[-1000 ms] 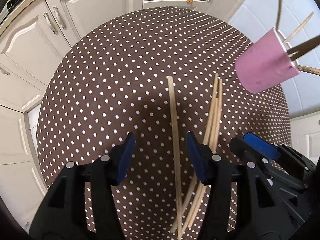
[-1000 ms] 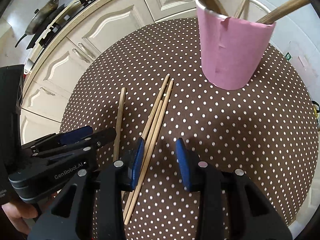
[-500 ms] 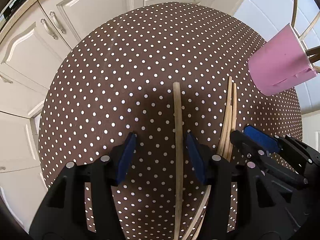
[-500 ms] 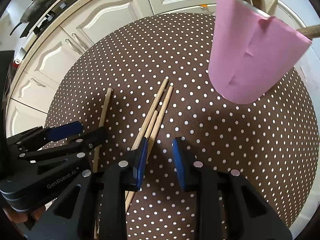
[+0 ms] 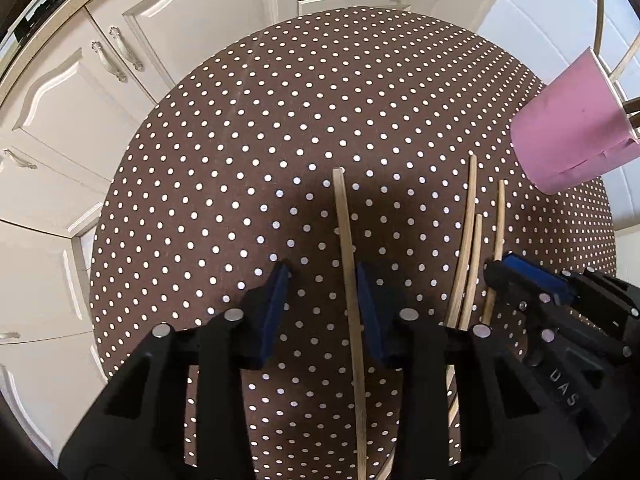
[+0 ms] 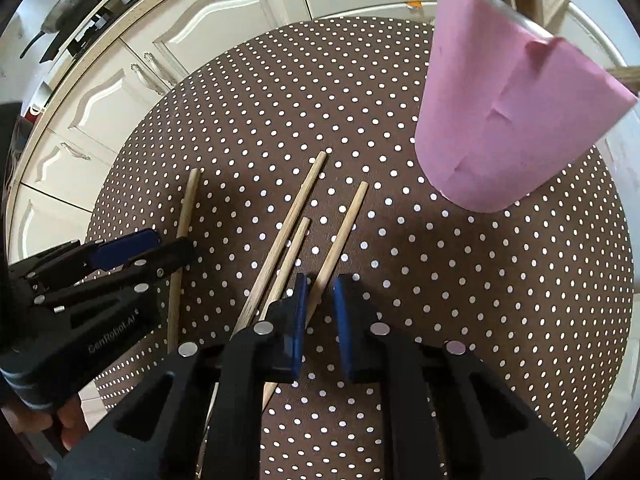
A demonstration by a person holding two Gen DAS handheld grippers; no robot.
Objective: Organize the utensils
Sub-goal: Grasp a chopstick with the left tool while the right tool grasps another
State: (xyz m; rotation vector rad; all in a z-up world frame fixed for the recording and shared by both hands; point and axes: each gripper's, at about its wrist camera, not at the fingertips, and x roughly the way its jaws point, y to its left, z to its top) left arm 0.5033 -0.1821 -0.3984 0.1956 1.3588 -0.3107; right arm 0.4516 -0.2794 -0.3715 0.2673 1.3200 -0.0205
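Wooden chopsticks lie on the brown polka-dot desk; the right gripper has just closed its fingers around the rightmost one, while the left gripper, fingers narrowing, straddles another without pinching it.

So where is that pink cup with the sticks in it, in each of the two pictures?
Left wrist view: the pink cup sits at the right edge, above the middle, partly cut off by the frame.
Right wrist view: the same pink cup fills the upper right, looming large, with wooden sticks poking from its rim.
Shared landmark: the lone chopstick lying apart from the other three on the dotted cloth.
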